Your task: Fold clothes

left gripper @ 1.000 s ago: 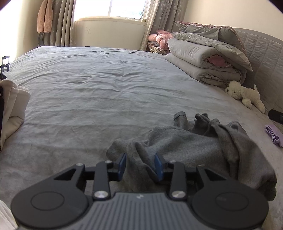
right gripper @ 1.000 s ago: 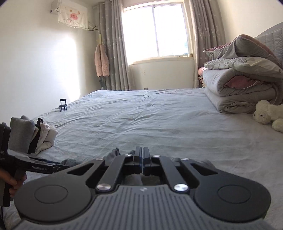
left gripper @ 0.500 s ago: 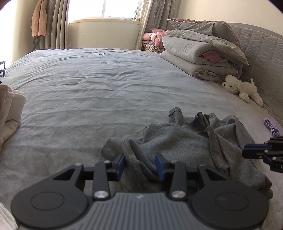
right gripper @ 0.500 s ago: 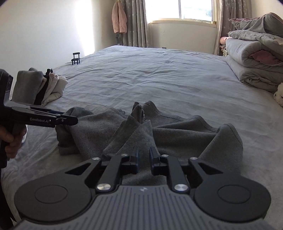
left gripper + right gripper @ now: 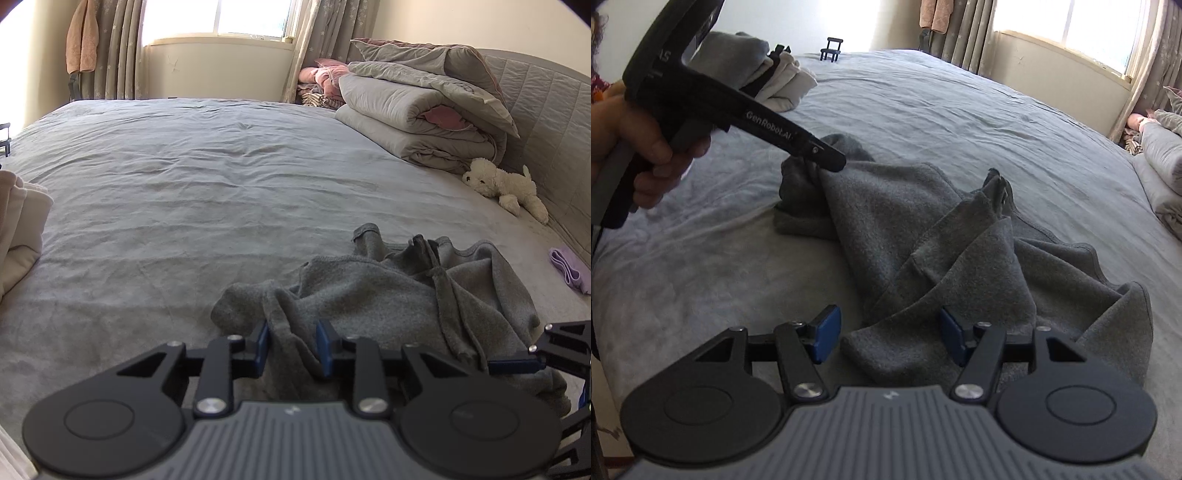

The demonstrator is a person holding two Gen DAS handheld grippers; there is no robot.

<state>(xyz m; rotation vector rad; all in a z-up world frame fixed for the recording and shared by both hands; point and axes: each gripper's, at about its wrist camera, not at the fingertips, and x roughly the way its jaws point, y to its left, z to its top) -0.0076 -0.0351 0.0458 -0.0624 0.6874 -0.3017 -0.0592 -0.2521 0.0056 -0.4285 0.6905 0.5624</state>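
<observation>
grey fleece top (image 5: 373, 295) crumpled near bed's (image 5: 184, 192) near edge | soft, floppy, grab hems | left gripper (image 5: 291, 345) closing on a fold | right gripper (image 5: 884, 334) opening around a corner, not pinching

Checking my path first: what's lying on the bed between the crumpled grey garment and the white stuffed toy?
Nothing: in the left wrist view only bare bedsheet separates the grey garment from the stuffed toy.
</observation>
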